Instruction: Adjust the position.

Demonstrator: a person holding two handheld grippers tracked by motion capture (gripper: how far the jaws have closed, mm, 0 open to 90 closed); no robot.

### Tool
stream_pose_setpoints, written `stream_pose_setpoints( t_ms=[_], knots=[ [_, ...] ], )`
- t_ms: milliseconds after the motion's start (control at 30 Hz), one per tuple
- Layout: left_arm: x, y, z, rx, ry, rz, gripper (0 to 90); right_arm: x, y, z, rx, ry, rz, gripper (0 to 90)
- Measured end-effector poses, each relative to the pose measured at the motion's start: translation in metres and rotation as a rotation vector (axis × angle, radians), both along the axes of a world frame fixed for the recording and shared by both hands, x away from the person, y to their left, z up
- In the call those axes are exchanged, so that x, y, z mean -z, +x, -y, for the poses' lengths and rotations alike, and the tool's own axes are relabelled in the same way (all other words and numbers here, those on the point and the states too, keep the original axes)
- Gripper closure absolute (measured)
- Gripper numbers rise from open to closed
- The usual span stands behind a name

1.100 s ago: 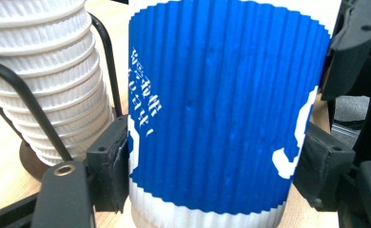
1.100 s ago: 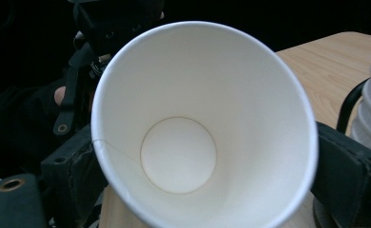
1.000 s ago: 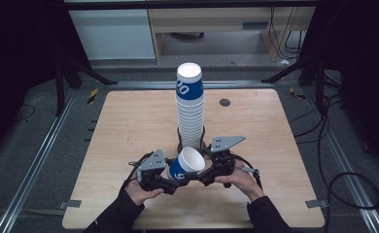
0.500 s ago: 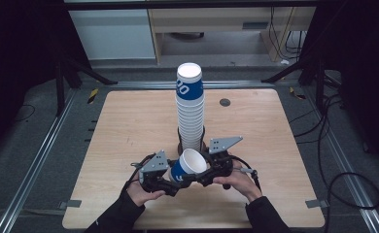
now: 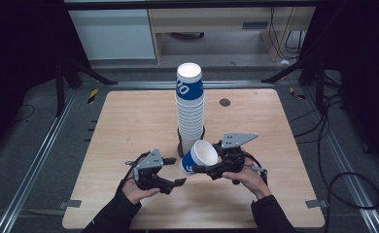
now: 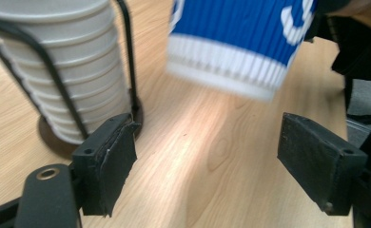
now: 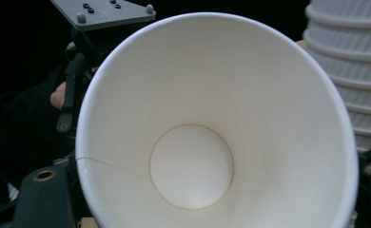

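The right gripper (image 5: 197,169) is clamped on the rim of a blue ribbed paper cup with a white inside (image 5: 200,156), holding it tilted above the table (image 5: 129,121), near the front edge. The left gripper (image 5: 180,182) has just been opening, and its jaws stand apart with nothing between them. Just behind the cup stands a tall stack of white paper cups (image 5: 191,109) in a black wire holder (image 6: 126,57). In the right gripper view the cup's mouth hides that gripper's jaws.

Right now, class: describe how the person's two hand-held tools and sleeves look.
Both are black tools: the left tongs and the right tongs. Each carries a grey three-cornered plate on top, flat black rectangular pads and a trailing black cable. The dark sleeves reach the wrists.
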State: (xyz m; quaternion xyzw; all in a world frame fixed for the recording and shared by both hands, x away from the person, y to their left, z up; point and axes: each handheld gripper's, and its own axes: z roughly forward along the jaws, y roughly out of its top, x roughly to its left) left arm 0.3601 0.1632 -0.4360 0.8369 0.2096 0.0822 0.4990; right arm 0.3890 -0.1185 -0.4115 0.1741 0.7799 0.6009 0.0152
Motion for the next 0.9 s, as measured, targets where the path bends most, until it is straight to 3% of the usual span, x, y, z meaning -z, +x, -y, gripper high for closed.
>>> stream_pose_setpoints(
  t_ms=[467, 900],
  knots=[
    [-0.002, 0.013, -0.026, -0.129, -0.003, -0.027, 19.1, -0.007, 0.006, 0.030, 0.182, -0.071, 0.026, 20.2],
    [0.000, 0.024, -0.051, -0.247, -0.020, -0.060, 18.3, -0.007, 0.017, 0.054, 0.402, -0.159, 0.020, 20.2]
  ],
)
